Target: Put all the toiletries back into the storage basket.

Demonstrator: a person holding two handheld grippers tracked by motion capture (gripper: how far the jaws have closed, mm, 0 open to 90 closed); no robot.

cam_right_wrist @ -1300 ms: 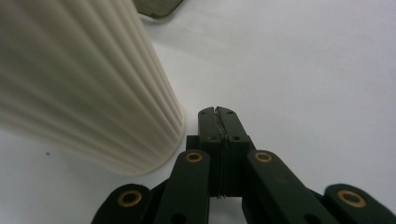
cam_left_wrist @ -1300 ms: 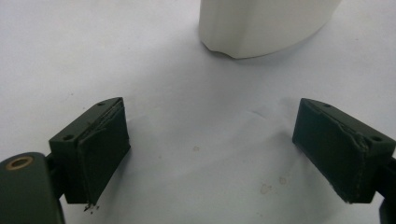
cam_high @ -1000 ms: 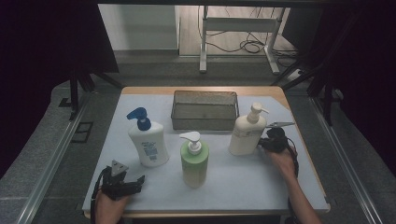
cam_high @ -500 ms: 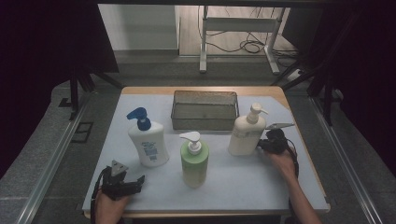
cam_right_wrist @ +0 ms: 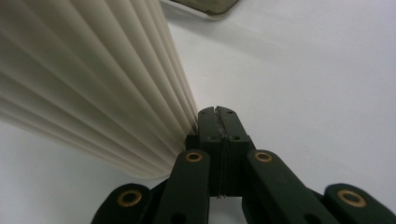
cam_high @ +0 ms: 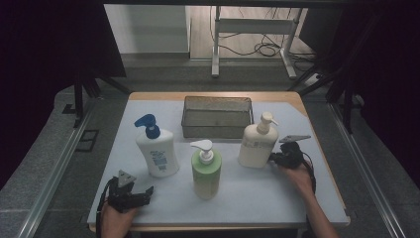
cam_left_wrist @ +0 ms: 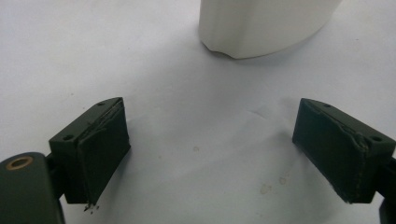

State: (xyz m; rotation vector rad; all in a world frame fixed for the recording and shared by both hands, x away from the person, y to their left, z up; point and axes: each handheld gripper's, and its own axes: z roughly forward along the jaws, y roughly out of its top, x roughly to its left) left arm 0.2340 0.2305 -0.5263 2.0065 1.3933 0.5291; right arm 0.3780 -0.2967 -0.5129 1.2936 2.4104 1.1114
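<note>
From the high view, a person's two forearms enter at the table's near edge: the left gripper rests low at the near left corner, while the right gripper lies level, its tip against the cream pump bottle. Three pump bottles stand on the white table: the cream one, a white bottle with a blue pump and a green bottle. One wire basket sits behind them.

In the left gripper view, the left gripper has its jaws spread wide over bare tabletop, a white bottle base ahead.

In the right gripper view, the right gripper has its jaws pressed together, holding nothing, the tip touching the ribbed cream pump bottle.
</note>
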